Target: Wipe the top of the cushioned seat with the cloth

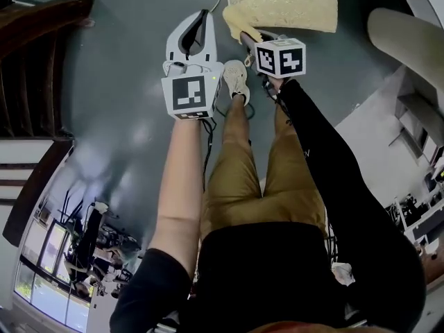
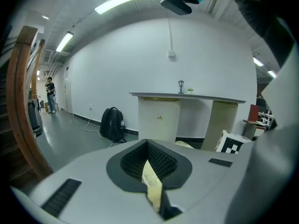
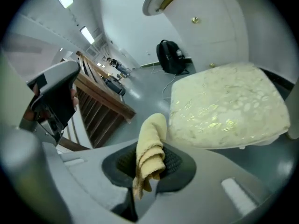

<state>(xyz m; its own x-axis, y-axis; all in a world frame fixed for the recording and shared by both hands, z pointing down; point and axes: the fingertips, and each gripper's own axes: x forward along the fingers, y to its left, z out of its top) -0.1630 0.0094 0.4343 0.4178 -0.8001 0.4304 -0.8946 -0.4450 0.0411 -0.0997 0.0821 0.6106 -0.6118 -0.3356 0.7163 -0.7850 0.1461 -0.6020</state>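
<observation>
The cushioned seat (image 1: 284, 2) has a cream, gold-patterned top and stands on the grey floor at the upper edge of the head view. In the right gripper view the cushioned seat (image 3: 224, 106) lies just beyond the jaws. My right gripper (image 3: 149, 171) is shut on a folded yellow cloth (image 3: 150, 148), which sticks up between its pads. From above, the cloth (image 1: 239, 21) hangs at the seat's near left corner, in front of the right gripper (image 1: 253, 44). My left gripper (image 1: 201, 16) hovers over bare floor left of the seat. The left gripper (image 2: 154, 195) is shut, holding nothing.
A dark wooden stair railing (image 1: 41, 19) runs along the left. A black backpack (image 2: 112, 124) and a white counter (image 2: 187, 111) stand by the far wall. White curved furniture (image 1: 406, 37) is at the right. The person's shoe (image 1: 236, 78) is between the grippers.
</observation>
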